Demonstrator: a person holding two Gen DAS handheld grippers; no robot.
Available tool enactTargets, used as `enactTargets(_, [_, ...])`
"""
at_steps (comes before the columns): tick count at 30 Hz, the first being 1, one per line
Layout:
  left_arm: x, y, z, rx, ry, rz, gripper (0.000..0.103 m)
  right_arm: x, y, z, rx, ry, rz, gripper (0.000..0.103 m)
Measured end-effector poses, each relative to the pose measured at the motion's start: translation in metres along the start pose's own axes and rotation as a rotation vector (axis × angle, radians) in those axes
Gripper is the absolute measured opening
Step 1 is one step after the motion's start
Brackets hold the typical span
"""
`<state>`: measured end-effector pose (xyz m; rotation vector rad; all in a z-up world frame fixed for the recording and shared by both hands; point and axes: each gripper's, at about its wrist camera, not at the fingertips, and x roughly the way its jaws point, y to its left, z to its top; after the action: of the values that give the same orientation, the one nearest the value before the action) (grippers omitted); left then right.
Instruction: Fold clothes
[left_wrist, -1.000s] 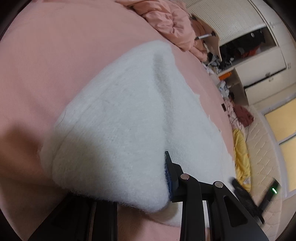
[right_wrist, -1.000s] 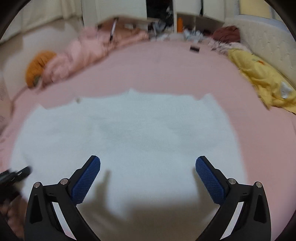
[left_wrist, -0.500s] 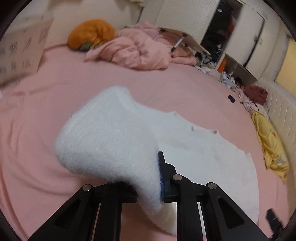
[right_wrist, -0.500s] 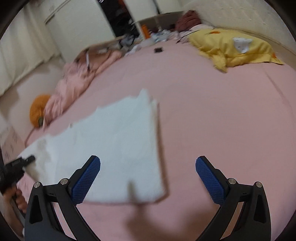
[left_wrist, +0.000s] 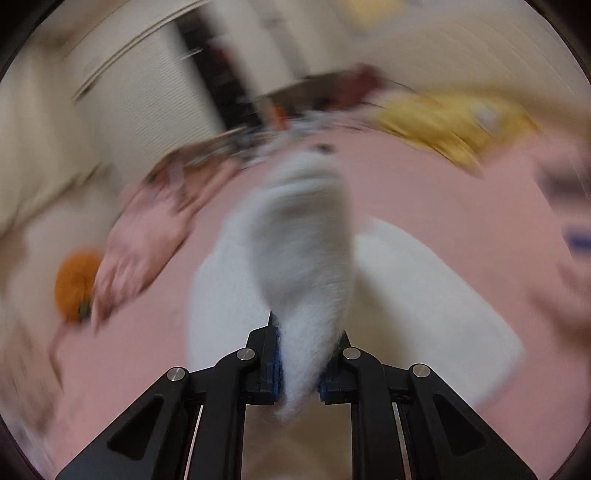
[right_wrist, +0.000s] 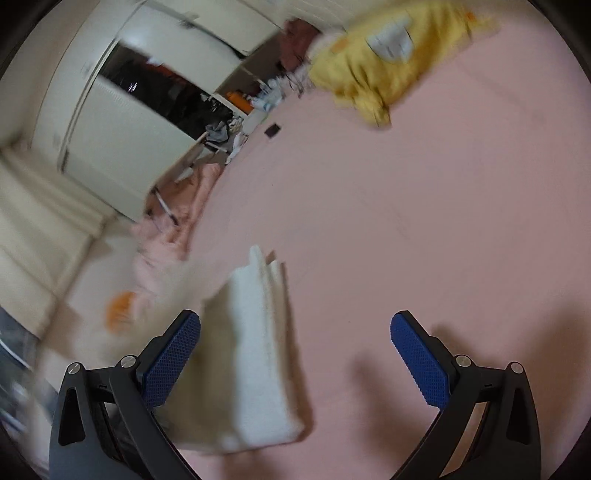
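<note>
A white fuzzy garment (left_wrist: 424, 291) lies partly folded on the pink bed. My left gripper (left_wrist: 300, 373) is shut on a fold of it, and that fold (left_wrist: 306, 251) rises up and away from the jaws over the flat part. The left wrist view is heavily blurred. In the right wrist view the same garment (right_wrist: 258, 350) lies at lower left, with a lifted layer beside the left finger. My right gripper (right_wrist: 295, 358) stands wide open above the pink sheet, its blue pads (right_wrist: 417, 354) bare, nothing between them.
A yellow garment (right_wrist: 373, 62) lies at the far side of the pink bed (right_wrist: 406, 206). A crumpled pink blanket (left_wrist: 144, 236) and an orange object (left_wrist: 74, 280) sit at the left. A small dark item (right_wrist: 272, 130) rests near the bed edge. White wardrobes stand beyond.
The left gripper has rolled upright and carried the gripped fold up and across the garment. The right gripper has swung off the garment to the right and stays open.
</note>
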<state>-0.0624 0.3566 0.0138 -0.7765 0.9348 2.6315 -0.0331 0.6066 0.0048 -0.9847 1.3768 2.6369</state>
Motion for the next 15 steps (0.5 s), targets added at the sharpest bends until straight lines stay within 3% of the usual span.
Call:
enactTargets(1, [0.003,-0.027,-0.006,0.110,0.013,-0.009,0.015,0.004,-0.007,0.003,0.049,0.031,0.042,0.103])
enactTargets(4, [0.014,-0.077,-0.037,0.362,0.032,0.075,0.015,0.031,-0.024,0.000,0.224,0.186,0.238,0.103])
enactTargets(8, [0.008,-0.061,-0.036,0.371,0.013,0.074,0.015,0.072,-0.020,-0.008,0.405,0.412,0.511,0.103])
enactTargets(11, [-0.003,-0.055,-0.036,0.412,-0.034,0.079,0.014,0.093,0.009,-0.008,0.345,0.516,0.536,0.103])
enactTargets(15, [-0.012,-0.049,-0.035,0.406,-0.052,0.074,0.014,0.121,0.042,0.008,0.133,0.535,0.300,0.103])
